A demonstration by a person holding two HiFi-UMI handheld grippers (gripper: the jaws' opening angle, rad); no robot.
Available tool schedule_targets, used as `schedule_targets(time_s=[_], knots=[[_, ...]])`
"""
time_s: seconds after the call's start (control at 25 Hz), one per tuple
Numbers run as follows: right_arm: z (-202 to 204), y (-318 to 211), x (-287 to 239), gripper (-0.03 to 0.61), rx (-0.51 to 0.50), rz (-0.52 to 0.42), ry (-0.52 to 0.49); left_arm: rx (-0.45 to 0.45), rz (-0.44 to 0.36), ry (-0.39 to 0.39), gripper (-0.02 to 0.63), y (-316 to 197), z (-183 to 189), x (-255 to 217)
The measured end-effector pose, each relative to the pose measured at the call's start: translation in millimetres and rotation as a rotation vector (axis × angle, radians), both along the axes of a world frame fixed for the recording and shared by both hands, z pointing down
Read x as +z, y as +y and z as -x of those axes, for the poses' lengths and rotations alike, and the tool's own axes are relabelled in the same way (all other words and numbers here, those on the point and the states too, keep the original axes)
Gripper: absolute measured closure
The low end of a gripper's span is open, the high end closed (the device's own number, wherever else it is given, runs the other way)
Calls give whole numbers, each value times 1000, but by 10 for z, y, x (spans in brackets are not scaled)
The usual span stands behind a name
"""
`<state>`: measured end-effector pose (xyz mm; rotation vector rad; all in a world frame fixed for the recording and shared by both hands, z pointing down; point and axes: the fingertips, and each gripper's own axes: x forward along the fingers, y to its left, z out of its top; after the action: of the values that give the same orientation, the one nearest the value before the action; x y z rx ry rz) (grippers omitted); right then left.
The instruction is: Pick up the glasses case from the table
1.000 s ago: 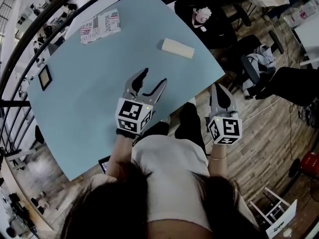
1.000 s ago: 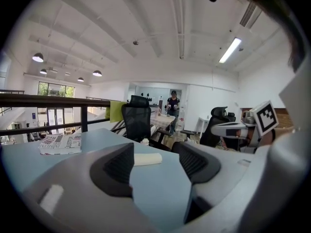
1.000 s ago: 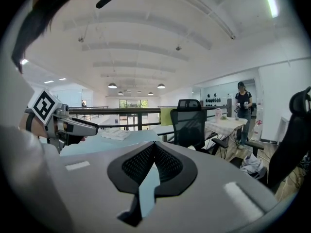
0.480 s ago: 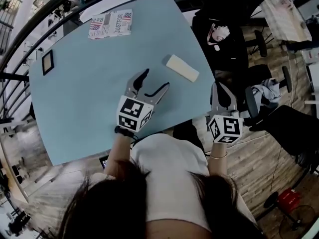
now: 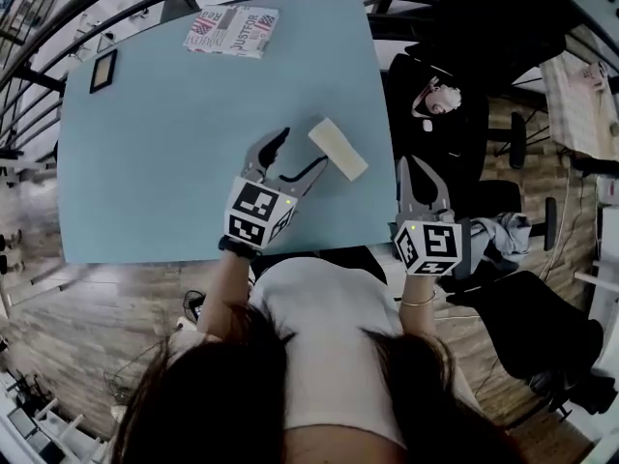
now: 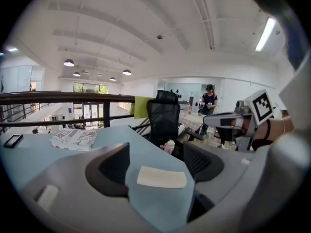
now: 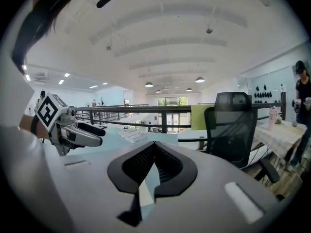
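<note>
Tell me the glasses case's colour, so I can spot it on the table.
Plain cream glasses case, clearest in the left gripper view.

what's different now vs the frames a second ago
The left tongs moved across the table toward the glasses case, which now lies just ahead of their tips, untouched; their jaws have just been opening wider, nothing between them yet. The right tongs stayed shut, off the table. The glasses case and magazine kept their places.
</note>
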<state>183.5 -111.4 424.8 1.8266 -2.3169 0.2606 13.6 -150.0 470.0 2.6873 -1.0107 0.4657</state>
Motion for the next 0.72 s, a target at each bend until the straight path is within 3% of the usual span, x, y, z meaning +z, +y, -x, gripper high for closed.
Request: schedule_targets(time_s=[0.32, 0.72], knots=[[-170, -128, 44, 577, -109, 20, -42, -66, 4, -41, 239, 43, -197, 54], [-52, -259, 42, 577, -108, 32, -34, -5, 22, -84, 238, -37, -133, 117]])
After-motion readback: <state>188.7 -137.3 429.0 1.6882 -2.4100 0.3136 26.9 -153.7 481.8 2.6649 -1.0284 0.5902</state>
